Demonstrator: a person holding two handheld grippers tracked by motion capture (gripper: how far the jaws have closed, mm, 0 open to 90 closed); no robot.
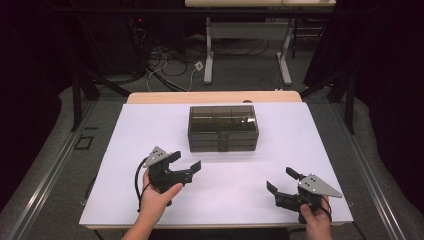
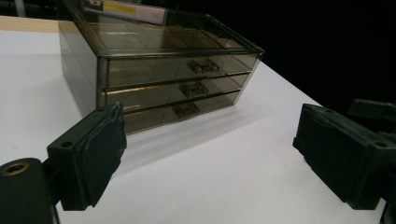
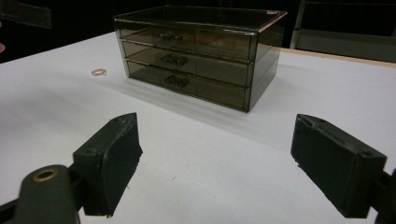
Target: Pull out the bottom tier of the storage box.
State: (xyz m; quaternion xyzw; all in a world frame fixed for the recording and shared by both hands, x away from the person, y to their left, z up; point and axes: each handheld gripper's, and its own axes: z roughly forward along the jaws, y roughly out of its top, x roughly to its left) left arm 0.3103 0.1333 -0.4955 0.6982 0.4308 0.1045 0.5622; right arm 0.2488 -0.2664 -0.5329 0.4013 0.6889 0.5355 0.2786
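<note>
Grippers: two, both low in the high view.
Left gripper [image 1: 186, 163]: lower left of centre, held in one hand [image 1: 159, 196], jaws spread wide, nothing between them.
Drawer box [image 1: 223, 128]: one, smoky clear plastic, centre of the frame on the white table [image 1: 125, 165]; three drawers stacked, each with one handle, all pushed in.
Ring [image 3: 98, 72]: one small pinkish ring, upper left of the right gripper view, just beside the box.
Right gripper [image 1: 281, 180]: lower right, jaws released, empty.
</note>
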